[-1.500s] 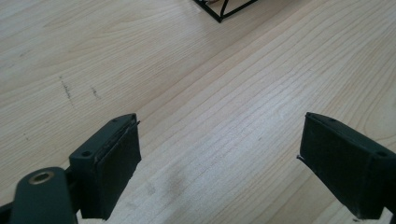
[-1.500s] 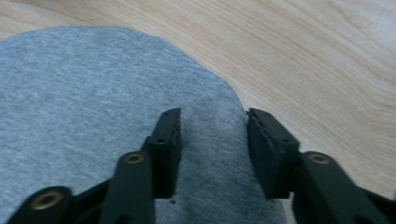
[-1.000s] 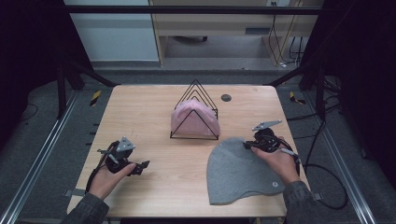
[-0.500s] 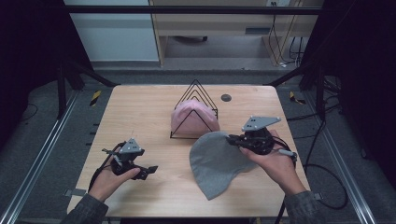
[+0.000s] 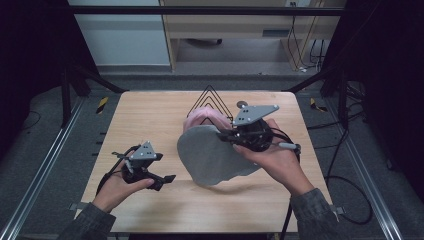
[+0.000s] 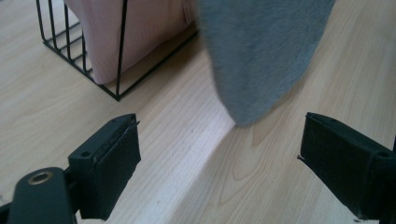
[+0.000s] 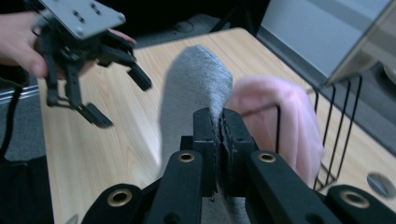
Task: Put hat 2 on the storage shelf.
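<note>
The bench (image 5: 150, 115) is lying in front of me as a pale wooden top, and the biggest loose thing on it, the grey cloth (image 5: 212, 157), is no longer flat at the near right as it was a second ago: I am now seeing it lifted by its upper edge, hanging and swinging toward the middle, its lower end only just reaching the wood, as the left gripper view (image 6: 266, 60) is showing. Behind it the pink cloth (image 5: 202, 117) is sitting where it was, draped in the black wire rack (image 5: 210, 97), and the grey cloth is now overlapping it from the front. My right tongs (image 5: 225, 136) are travelling leftward and farther from me compared with the earlier frames; they are clamped tight on the top edge of the grey cloth, jaws pressed together with the fabric pinched between them, which the right gripper view (image 7: 219, 135) is making plain. My left tongs (image 5: 162, 181) are hovering over the near left of the bench, having drifted a little toward the centre and closer to me since a second ago; their jaws are standing wide apart with nothing between them, pointing toward the hanging cloth but well clear of it. The smallest item, a small dark round object (image 5: 242, 105) at the far side, is staying put just beside the rack, now partly behind the right gripper's grey plate.
</note>
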{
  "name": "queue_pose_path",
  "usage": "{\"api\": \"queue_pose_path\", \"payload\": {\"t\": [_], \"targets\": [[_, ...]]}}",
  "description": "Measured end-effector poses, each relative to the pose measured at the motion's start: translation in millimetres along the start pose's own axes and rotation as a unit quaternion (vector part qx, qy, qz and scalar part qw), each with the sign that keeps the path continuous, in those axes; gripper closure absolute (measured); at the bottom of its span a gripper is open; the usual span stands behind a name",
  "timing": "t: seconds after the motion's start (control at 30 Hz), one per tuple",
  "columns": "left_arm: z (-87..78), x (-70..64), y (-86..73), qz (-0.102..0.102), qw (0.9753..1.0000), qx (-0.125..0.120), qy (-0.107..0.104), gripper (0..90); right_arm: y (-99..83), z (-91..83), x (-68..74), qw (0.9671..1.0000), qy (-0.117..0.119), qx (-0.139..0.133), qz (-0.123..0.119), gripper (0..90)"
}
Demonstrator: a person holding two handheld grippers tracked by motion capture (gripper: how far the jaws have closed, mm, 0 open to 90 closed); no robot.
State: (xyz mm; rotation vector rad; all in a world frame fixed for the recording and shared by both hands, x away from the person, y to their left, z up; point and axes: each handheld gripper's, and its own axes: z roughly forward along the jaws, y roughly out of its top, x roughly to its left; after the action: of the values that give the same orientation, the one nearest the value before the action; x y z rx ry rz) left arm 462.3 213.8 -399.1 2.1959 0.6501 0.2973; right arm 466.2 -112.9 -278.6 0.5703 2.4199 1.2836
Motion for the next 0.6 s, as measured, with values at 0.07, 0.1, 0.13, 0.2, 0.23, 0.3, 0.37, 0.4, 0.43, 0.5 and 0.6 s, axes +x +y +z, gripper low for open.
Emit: {"api": "queue_pose_path", "payload": {"t": [0.07,0.1,0.13,0.2,0.23,0.3,0.37,0.4,0.43,0.5,0.6], "targets": [[-1.4,0.2,4.6,0.004,1.0000,-0.001,0.001,11.1,9.7,0.2,2.7,0.9999,0.001,-0.004,-0.009,86.4],[-2.2,0.1,6.7,0.006,1.0000,-0.001,0.002,11.1,14.0,0.0,3.6,0.9999,0.004,-0.007,-0.012,86.4],[-2.7,0.0,9.0,0.008,1.0000,-0.002,0.002,11.2,18.1,-0.1,4.3,0.9999,0.006,-0.009,-0.014,86.4],[-4.7,0.4,14.1,0.016,0.9999,-0.002,0.005,11.3,25.3,0.1,5.7,0.9997,0.007,-0.011,-0.020,86.4],[-5.7,0.6,17.1,0.016,0.9998,-0.005,0.007,11.4,28.3,0.1,6.1,0.9997,0.008,-0.012,-0.021,86.4],[-7.2,1.6,21.0,0.017,0.9998,-0.009,0.010,11.8,33.2,0.0,7.0,0.9996,0.010,-0.013,-0.025,86.4],[-8.1,2.7,25.5,0.015,0.9997,-0.015,0.012,12.7,36.3,-0.1,7.8,0.9995,0.010,-0.015,-0.027,86.4],[-8.3,3.1,27.0,0.016,0.9997,-0.015,0.012,12.8,37.5,-0.1,8.2,0.9994,0.011,-0.016,-0.027,86.4],[-8.0,3.3,28.7,0.017,0.9997,-0.016,0.012,12.9,38.1,-0.1,8.6,0.9994,0.013,-0.016,-0.027,86.4],[-6.9,3.8,32.3,0.019,0.9996,-0.017,0.011,14.1,39.3,0.0,10.0,0.9994,0.014,-0.015,-0.028,86.4],[-4.0,2.5,37.3,0.022,0.9995,-0.022,0.008,16.2,40.7,0.2,12.6,0.9992,0.019,-0.016,-0.031,86.4]]}}
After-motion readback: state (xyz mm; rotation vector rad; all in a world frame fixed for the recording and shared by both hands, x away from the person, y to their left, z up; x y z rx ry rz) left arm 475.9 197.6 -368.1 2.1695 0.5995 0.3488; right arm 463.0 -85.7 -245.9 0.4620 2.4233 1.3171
